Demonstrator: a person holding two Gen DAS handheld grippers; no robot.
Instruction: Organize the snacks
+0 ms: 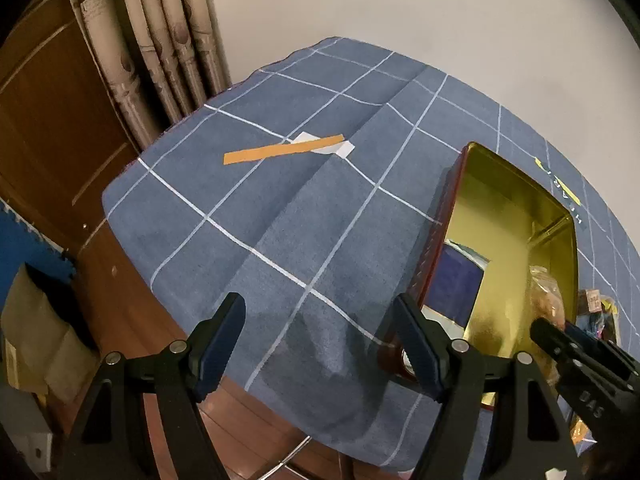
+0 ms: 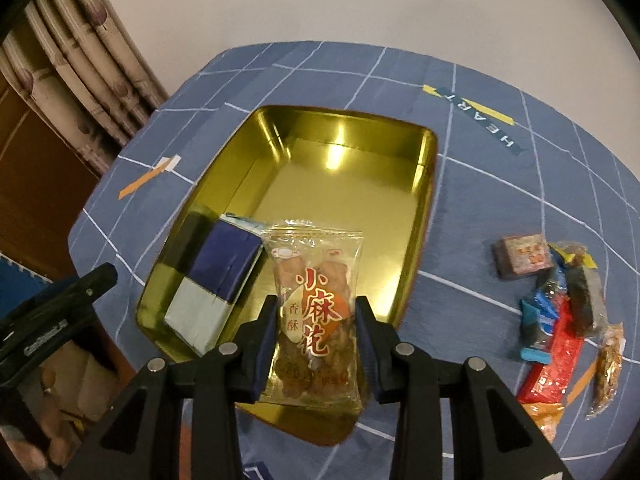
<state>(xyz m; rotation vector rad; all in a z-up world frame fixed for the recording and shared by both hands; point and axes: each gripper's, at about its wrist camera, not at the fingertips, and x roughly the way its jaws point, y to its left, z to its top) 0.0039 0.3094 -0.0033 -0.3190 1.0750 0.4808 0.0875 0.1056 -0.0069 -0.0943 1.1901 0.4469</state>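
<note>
The right gripper (image 2: 316, 344) is squeezing a clear snack bag (image 2: 314, 304) with red writing and brown twisty cookies inside. The bag stands up tall between the two fingers, with its long side pointing away from the gripper, and it hangs over the near end of the gold tin (image 2: 424, 184). The tin sits in the middle of the table, on a blue cloth (image 2: 480, 208) with white lines. Its long side runs from the near edge of the table toward the far edge. A blue and white box (image 2: 216, 284) already lies in the near left corner of the tin, just beside the bag. The rest of the tin floor is bare, so I think the bag should go down right next to the box. A pile of other snacks (image 2: 560, 312) waits on the cloth near the right edge of the table, well apart from the tin. The right gripper is the closer one to that pile. The left gripper (image 1: 320, 344) is wide open and holds nothing. It hovers by the near left edge of the table, just left of the tin.
</note>
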